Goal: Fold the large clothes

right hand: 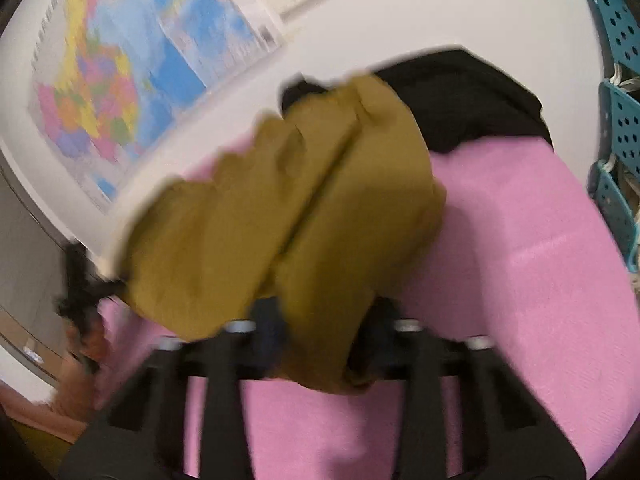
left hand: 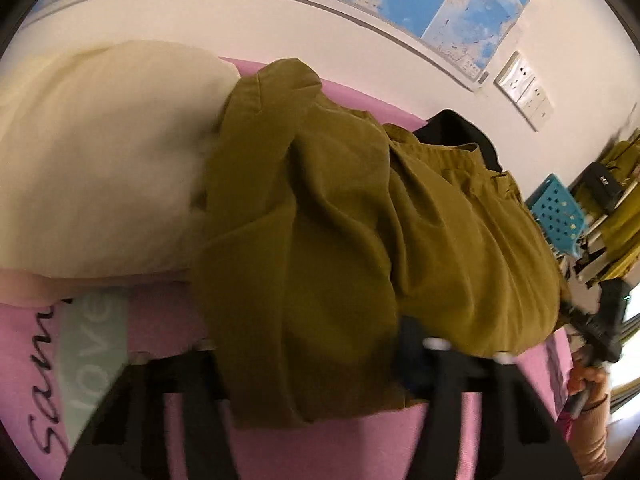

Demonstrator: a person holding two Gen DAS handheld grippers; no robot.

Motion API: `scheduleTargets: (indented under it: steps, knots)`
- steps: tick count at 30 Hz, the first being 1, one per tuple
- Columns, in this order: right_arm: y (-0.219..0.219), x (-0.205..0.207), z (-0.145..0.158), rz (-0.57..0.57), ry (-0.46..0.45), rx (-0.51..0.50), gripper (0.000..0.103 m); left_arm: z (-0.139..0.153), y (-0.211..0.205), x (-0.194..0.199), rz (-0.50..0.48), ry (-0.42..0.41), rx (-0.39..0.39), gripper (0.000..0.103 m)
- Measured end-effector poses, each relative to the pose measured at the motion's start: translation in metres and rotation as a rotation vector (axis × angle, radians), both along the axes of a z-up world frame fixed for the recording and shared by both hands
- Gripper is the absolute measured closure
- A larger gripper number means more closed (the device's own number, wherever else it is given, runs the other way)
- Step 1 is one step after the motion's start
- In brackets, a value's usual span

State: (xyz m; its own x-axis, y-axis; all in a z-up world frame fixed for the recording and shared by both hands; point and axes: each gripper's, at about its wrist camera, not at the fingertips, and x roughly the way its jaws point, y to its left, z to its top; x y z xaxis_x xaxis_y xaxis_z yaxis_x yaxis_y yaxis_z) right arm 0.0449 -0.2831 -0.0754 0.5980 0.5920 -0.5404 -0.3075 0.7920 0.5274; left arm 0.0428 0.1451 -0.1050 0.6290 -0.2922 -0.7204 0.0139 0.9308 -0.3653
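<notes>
Overall: an olive-green woven garment [left hand: 340,200] lies bunched across a pink bed sheet [left hand: 320,452] – creased, with a banded edge at 2 o'clock in the left wrist view.
Left gripper [left hand: 316,348]: at 6 o'clock of its own view; a thick fold of the garment fills the gap between the jaws and hangs below them. The cloth hides the pads, so clenched or released I cannot tell.
Right gripper [right hand: 324,326]: jaws clenched on a narrow bunch of the garment, which fans out from them toward 11 o'clock – this view is blurred.
Person's hand [left hand: 588,380]: at 4 o'clock in the left wrist view, on the right gripper's handle.
Cream pillow [left hand: 100,160]: at 9 o'clock, touching the garment's far edge.
Black cloth [right hand: 472,100]: at 1 o'clock, behind the garment, on the sheet.
Printed lettering [left hand: 48,368]: on the sheet at 8 o'clock.
Coloured wall map [right hand: 100,80]: at 10 o'clock in the right wrist view.
Blue perforated baskets [left hand: 556,208]: at 3 o'clock, beside the bed.
</notes>
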Motion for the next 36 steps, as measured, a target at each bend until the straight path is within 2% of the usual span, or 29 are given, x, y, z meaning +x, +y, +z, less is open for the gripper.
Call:
scheduleTargets:
  steps: [1, 2, 4, 5, 7, 9, 11, 13, 14, 15, 16, 17, 19, 20, 21, 22, 24, 27, 29, 31, 32, 34, 35, 36]
  knots:
    - [-0.011, -0.006, 0.017, -0.014, -0.030, 0.045, 0.089, 0.005, 0.006, -0.005, 0.003, -0.004, -0.042, 0.071]
    - [-0.018, -0.010, 0.031, -0.030, -0.061, 0.064, 0.098, 0.011, 0.015, -0.012, -0.003, -0.013, -0.108, 0.073]
    - [-0.040, -0.029, 0.064, -0.048, -0.147, 0.134, 0.099, 0.019, 0.022, -0.021, -0.010, -0.006, -0.187, 0.076]
    - [-0.046, -0.042, 0.079, -0.032, -0.190, 0.128, 0.100, 0.022, 0.024, -0.027, -0.016, 0.002, -0.225, 0.076]
    - [-0.051, -0.059, 0.087, -0.049, -0.220, 0.073, 0.100, 0.027, 0.020, -0.045, -0.046, 0.021, -0.283, 0.076]
    - [-0.059, -0.062, 0.071, -0.057, -0.153, 0.038, 0.100, 0.022, 0.013, -0.062, -0.054, 0.037, -0.258, 0.075]
    - [-0.065, -0.058, 0.031, -0.080, -0.006, -0.026, 0.100, 0.004, 0.008, -0.067, -0.062, 0.080, -0.241, 0.073]
    - [-0.061, -0.052, 0.003, -0.099, 0.091, -0.078, 0.099, -0.015, 0.006, -0.069, -0.049, 0.144, -0.192, 0.064]
    - [-0.059, -0.052, -0.002, -0.106, 0.101, -0.104, 0.092, -0.014, 0.005, -0.071, -0.040, 0.128, -0.168, 0.061]
    - [-0.059, -0.052, -0.003, -0.135, 0.102, -0.125, 0.086, -0.009, 0.004, -0.073, -0.030, 0.116, -0.126, 0.051]
    - [-0.061, -0.053, 0.002, -0.176, 0.100, -0.146, 0.066, 0.001, 0.000, -0.075, -0.003, 0.101, -0.036, 0.035]
    - [-0.063, -0.056, 0.013, -0.222, 0.074, -0.169, 0.055, 0.012, -0.004, -0.079, 0.025, 0.074, 0.043, 0.032]
    - [-0.061, -0.062, 0.034, -0.233, -0.014, -0.176, 0.055, 0.034, -0.014, -0.089, 0.034, -0.005, 0.153, 0.031]
    - [-0.054, -0.066, 0.049, -0.208, -0.071, -0.176, 0.050, 0.046, -0.017, -0.094, 0.036, -0.049, 0.193, 0.031]
    - [-0.048, -0.068, 0.057, -0.183, -0.103, -0.177, 0.043, 0.053, -0.020, -0.097, 0.032, -0.079, 0.210, 0.028]
    - [-0.036, -0.067, 0.062, -0.140, -0.132, -0.178, 0.042, 0.063, -0.025, -0.098, 0.007, -0.120, 0.225, 0.027]
    - [-0.011, -0.059, 0.065, -0.048, -0.146, -0.188, 0.039, 0.071, -0.035, -0.088, -0.030, -0.150, 0.246, 0.027]
    - [0.029, -0.029, 0.050, 0.026, -0.098, -0.257, 0.035, 0.064, -0.053, -0.059, -0.107, -0.117, 0.239, 0.027]
    - [0.050, -0.004, 0.034, 0.063, -0.037, -0.266, 0.030, 0.048, -0.062, -0.033, -0.143, -0.041, 0.225, 0.028]
    - [0.060, 0.012, 0.021, 0.073, 0.001, -0.292, 0.030, 0.034, -0.070, -0.012, -0.155, 0.036, 0.224, 0.039]
    - [0.063, 0.018, 0.015, 0.082, 0.015, -0.306, 0.031, 0.026, -0.072, -0.003, -0.155, 0.061, 0.227, 0.041]
    - [0.072, 0.027, 0.007, 0.100, 0.043, -0.324, 0.053, 0.019, -0.074, 0.004, -0.145, 0.059, 0.260, 0.048]
    - [0.072, 0.028, 0.006, 0.104, 0.042, -0.333, 0.071, 0.018, -0.074, 0.008, -0.139, 0.057, 0.272, 0.050]
    - [0.073, 0.029, 0.007, 0.112, 0.035, -0.334, 0.094, 0.017, -0.074, 0.008, -0.132, 0.057, 0.271, 0.058]
